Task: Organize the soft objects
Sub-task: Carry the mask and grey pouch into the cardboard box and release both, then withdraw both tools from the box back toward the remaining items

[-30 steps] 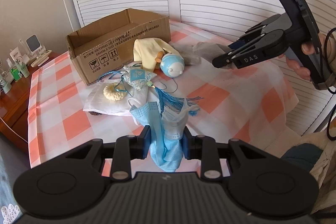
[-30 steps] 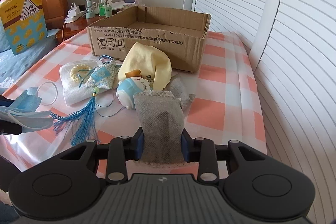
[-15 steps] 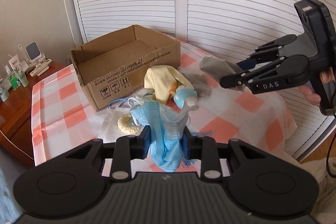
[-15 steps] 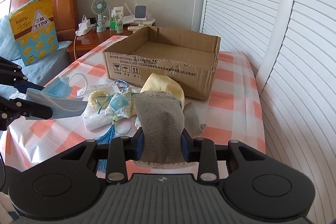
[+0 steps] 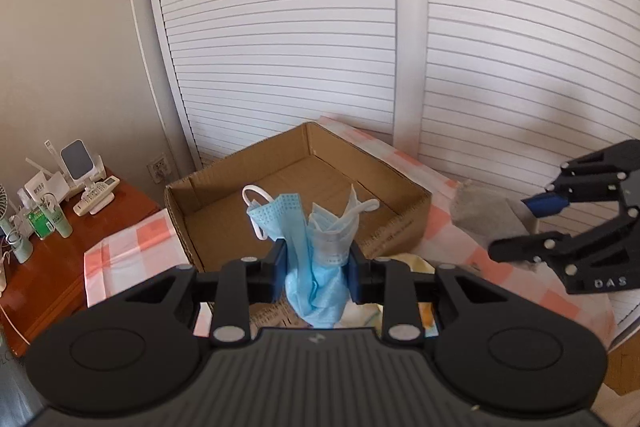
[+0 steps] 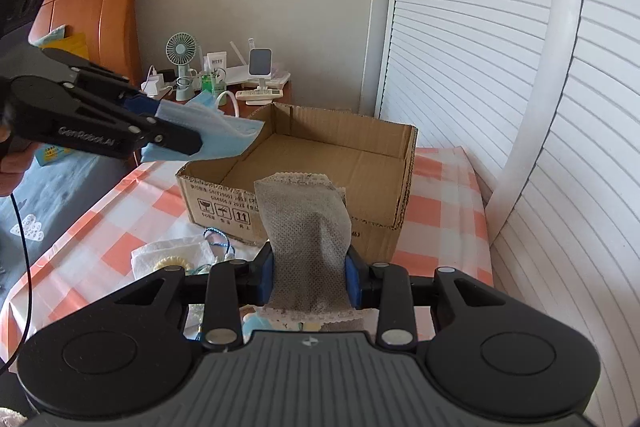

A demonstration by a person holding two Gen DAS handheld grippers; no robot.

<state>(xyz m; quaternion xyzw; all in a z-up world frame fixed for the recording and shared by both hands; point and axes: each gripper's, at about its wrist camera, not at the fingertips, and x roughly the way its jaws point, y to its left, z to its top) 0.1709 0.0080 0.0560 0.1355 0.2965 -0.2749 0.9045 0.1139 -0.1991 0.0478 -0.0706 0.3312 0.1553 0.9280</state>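
Here the left gripper [image 5: 316,269] is clamped on a crumpled blue face mask [image 5: 316,247], held in the air at the near rim of the cardboard box [image 5: 288,187], which lies toward twelve o'clock; the right gripper [image 6: 308,277] pinches a grey mesh pouch [image 6: 306,227], raised before the box's printed front wall; the box sits on the checked tablecloth [image 6: 444,195].

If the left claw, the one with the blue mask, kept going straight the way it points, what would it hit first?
Probably the cardboard box: the left gripper, shut on the blue mask, points toward its open inside, so it would likely meet the box floor or far wall. Depth is hard to judge here.
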